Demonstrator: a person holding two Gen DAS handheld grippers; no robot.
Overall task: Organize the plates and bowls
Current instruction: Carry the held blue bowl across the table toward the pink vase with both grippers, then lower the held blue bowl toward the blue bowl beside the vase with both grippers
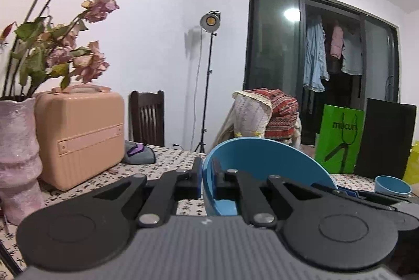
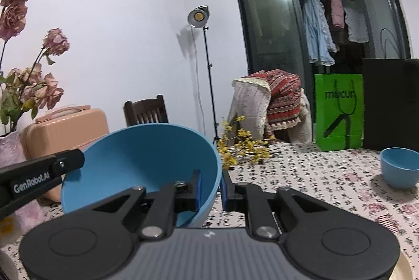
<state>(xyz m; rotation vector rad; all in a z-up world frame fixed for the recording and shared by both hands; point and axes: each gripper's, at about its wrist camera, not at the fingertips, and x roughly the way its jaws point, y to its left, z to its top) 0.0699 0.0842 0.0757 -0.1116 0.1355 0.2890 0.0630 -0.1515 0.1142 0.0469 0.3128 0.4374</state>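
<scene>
I have both claws clamped on the rim of the large blue bowl (image 2: 141, 164): my left claw (image 1: 207, 180) pinches its wall at the 9 o'clock side, one finger inside and one outside, and my right claw (image 2: 210, 188) grips the opposite edge the same way, the bowl tilted above the patterned surface (image 2: 314, 188). A small blue bowl (image 2: 399, 171) sits upright on the surface well apart at 3 o'clock, with yellow flowers (image 2: 242, 149) lying between, just beyond the large bowl.
</scene>
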